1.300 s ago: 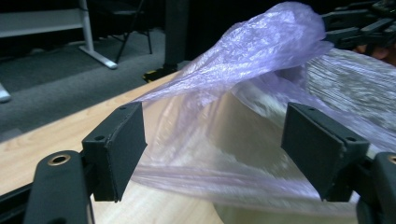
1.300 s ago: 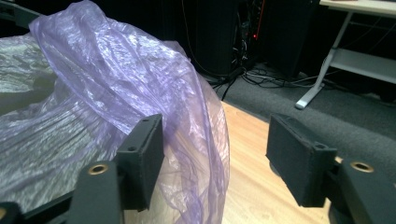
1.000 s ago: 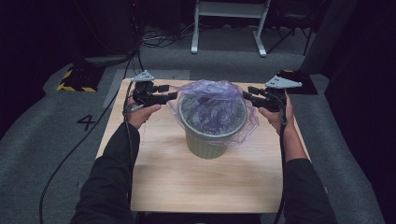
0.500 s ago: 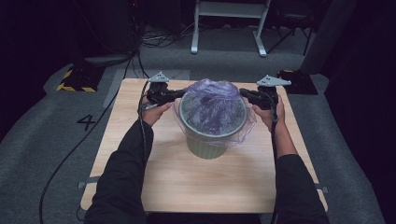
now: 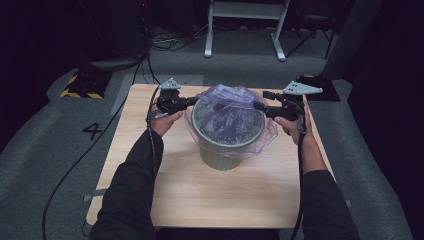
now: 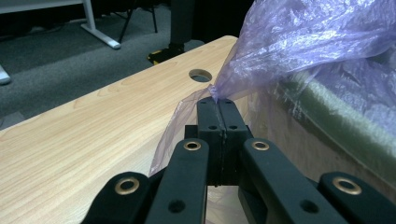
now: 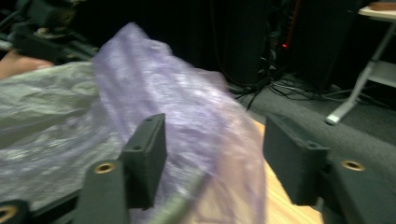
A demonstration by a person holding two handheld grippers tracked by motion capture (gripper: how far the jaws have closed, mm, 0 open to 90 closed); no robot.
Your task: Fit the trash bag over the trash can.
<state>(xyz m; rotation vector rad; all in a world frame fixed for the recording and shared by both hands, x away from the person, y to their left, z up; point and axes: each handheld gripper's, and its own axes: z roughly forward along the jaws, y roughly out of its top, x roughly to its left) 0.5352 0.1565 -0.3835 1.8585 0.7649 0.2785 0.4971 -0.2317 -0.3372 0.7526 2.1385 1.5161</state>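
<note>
**A:** Where is the bag, and what carries it?

**B:** The purple plastic bag point(image 5: 227, 117) is draped into and over a green ribbed bin point(image 5: 225, 155), which stands near the middle of the wooden table point(image 5: 150, 190). Its film lines the mouth and hangs loosely past the rim on both sides.

**A:** State of each tool?

**B:** Left tool point(image 6: 218, 103): clenched, jaws pressed flat together with a pinch of the bag's edge caught at their tips, just beside the bin's rim; the high view shows it at the bin's left side point(image 5: 186, 102). Right tool point(image 7: 212, 149): released. Its jaws have just been opening and stand well apart, with a fold of the bag lying loose between them but not pressed by either pad. In the high view it sits at the bin's right side point(image 5: 260, 106).

**A:** How should the bag handle?

**B:** Judged from its crinkled, translucent look: very light, limp, and slippery, with no stiffness to hold a shape. It will stretch or tear if pulled hard against the rim.

**A:** Where to take hold?

**B:** At the free edge hanging outside the rim, gathering a small fold so the pads bite doubled film. Opposite sides, as the two tools are placed, suit spreading it evenly.
</note>
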